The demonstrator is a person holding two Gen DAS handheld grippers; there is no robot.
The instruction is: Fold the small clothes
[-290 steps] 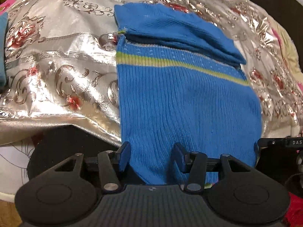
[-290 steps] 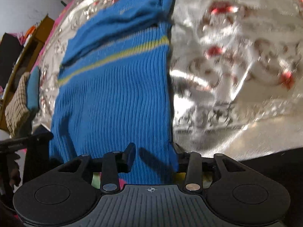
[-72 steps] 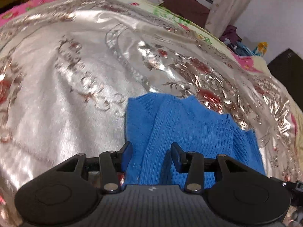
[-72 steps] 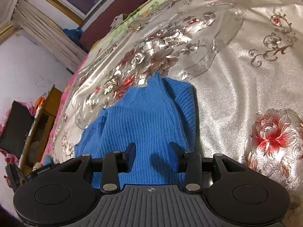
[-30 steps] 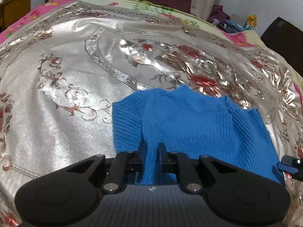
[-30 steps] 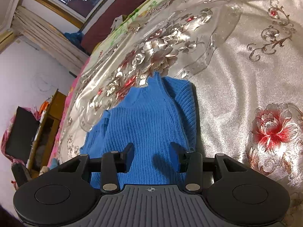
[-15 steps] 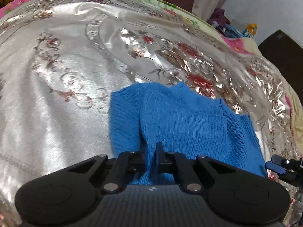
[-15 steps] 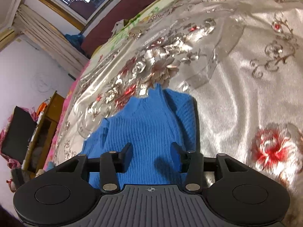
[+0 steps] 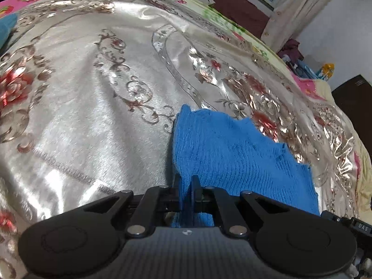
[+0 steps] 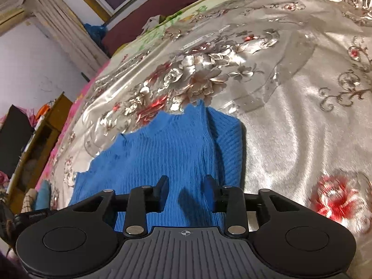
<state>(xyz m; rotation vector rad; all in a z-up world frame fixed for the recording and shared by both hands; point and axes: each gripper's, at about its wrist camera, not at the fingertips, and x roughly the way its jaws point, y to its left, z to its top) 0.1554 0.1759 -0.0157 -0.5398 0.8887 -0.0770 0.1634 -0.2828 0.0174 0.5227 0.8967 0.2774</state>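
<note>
A folded blue ribbed sweater point(image 9: 232, 153) lies on a silver floral bedspread point(image 9: 81, 116). My left gripper point(image 9: 186, 181) is shut on the sweater's near left edge, and the knit bunches up between its pads. In the right wrist view the same sweater point(image 10: 167, 148) spreads out ahead, with a folded sleeve along its right side. My right gripper point(image 10: 186, 186) stands over the sweater's near edge. Its jaws are closing, with blue fabric lying between the fingers, and the pads are still apart from it.
The bedspread point(image 10: 290, 116) runs wide on all sides of the sweater. A wooden cabinet point(image 10: 46, 125) stands beside the bed at the left. A window with curtains point(image 10: 69, 30) is at the far end. A pale blue cloth point(image 9: 7, 26) lies at the far left.
The left jaws have closed onto the sweater's edge and the hand has shifted sideways and rolled, pulling that edge up. The right jaws have narrowed a little over the fabric.
</note>
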